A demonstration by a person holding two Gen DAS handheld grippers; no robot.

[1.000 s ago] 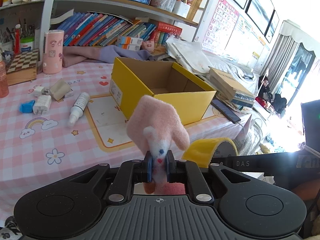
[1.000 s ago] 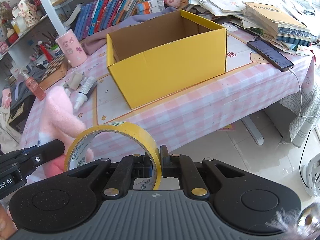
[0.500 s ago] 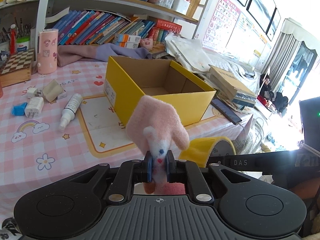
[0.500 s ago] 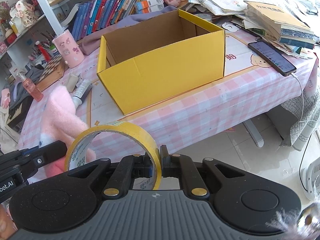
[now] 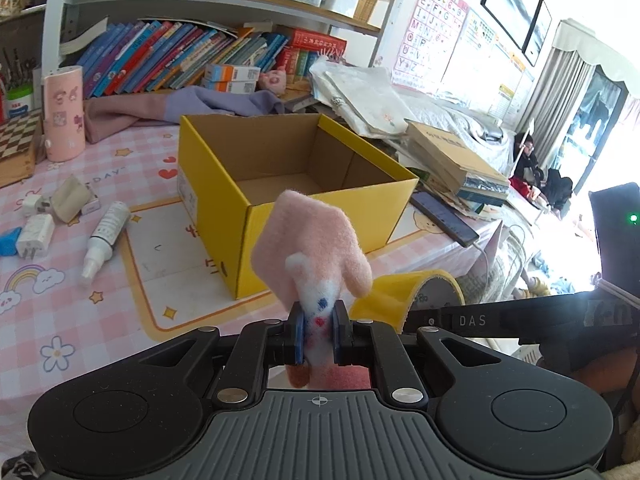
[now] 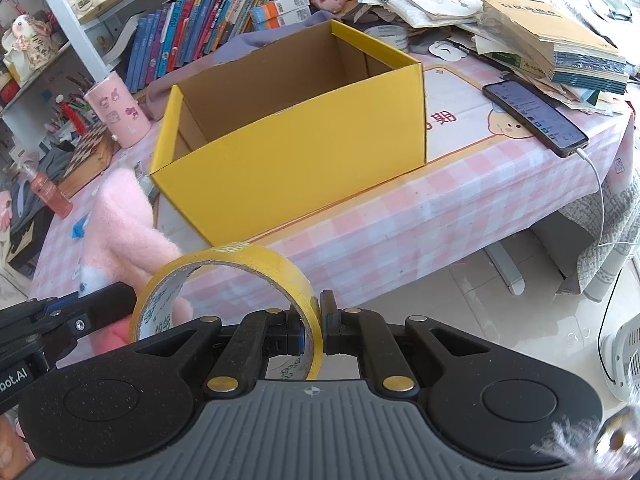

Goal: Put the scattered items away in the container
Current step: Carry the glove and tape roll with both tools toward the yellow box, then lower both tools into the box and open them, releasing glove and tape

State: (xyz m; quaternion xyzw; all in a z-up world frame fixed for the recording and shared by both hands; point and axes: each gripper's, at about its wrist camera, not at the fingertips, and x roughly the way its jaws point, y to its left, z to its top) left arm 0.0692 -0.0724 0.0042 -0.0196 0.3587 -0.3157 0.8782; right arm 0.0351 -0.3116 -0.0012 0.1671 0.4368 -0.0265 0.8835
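Observation:
An open yellow cardboard box [image 5: 224, 168] [image 6: 296, 160] stands on the pink checked table, and what shows of its inside is bare. My left gripper [image 5: 318, 332] is shut on a fluffy pink glove [image 5: 308, 248], held upright in front of the box's near corner. The glove [image 6: 120, 220] also shows at the left of the right wrist view. My right gripper [image 6: 314, 332] is shut on the wall of a yellow tape roll [image 6: 228, 276], just off the table's front edge. The tape roll [image 5: 404, 292] sits right of the glove.
Left of the box lie a white spray bottle [image 5: 106, 236], a white charger [image 5: 34, 236], a small beige box [image 5: 70, 202] and a blue scrap [image 5: 8, 236]. A phone [image 6: 534, 116] on a cable and stacked books [image 6: 568, 52] lie right of the box. A pink cup [image 5: 62, 120] stands behind.
Both grippers have come closer to the yellow box, carrying the glove and the tape roll. The box looms larger in both views. Neither grip has changed.

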